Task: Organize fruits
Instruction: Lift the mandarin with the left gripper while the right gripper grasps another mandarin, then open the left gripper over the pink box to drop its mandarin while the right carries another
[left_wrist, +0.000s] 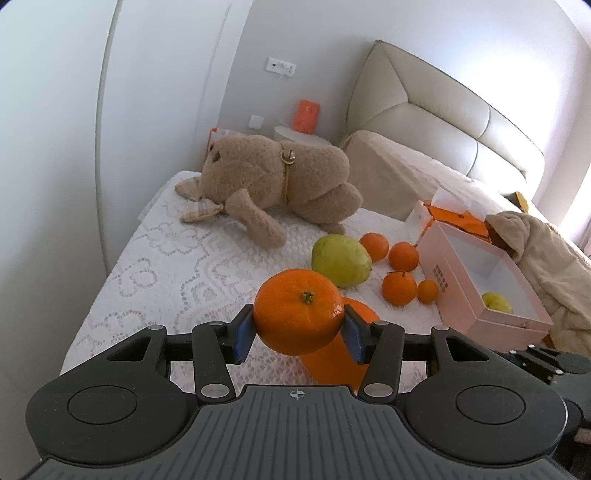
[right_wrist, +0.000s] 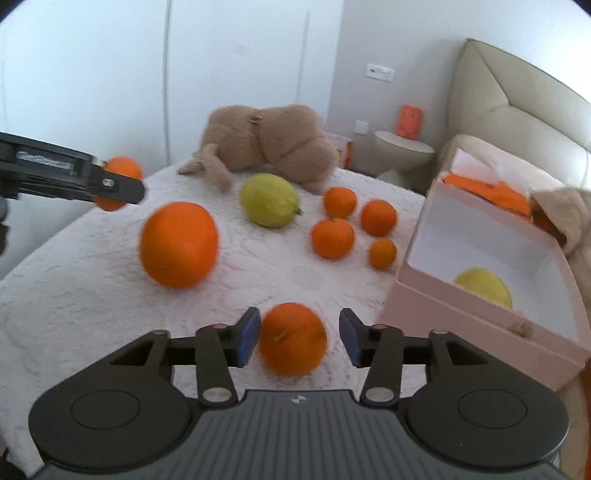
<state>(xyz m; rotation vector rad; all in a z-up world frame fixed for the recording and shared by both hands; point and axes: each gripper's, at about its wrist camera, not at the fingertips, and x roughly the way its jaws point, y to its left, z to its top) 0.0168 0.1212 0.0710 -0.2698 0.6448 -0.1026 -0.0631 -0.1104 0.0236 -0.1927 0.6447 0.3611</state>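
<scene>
Around: plush toy (right_wrist: 266, 144) at the bed's (right_wrist: 92, 295) far edge; pink box (right_wrist: 480, 321) at its right edge.
Left gripper (left_wrist: 298, 334): jaws clamp a mandarin (left_wrist: 299, 315).
Right gripper (right_wrist: 297, 338): jaws apart, an orange (right_wrist: 293, 338) between, right pad clear.

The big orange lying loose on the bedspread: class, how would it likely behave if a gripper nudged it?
The big orange is round and sits free, so it would probably roll. The textured lace bedspread and soft bed may slow it quickly. It looks firm and fairly heavy for its size, so unlikely to squash.
</scene>
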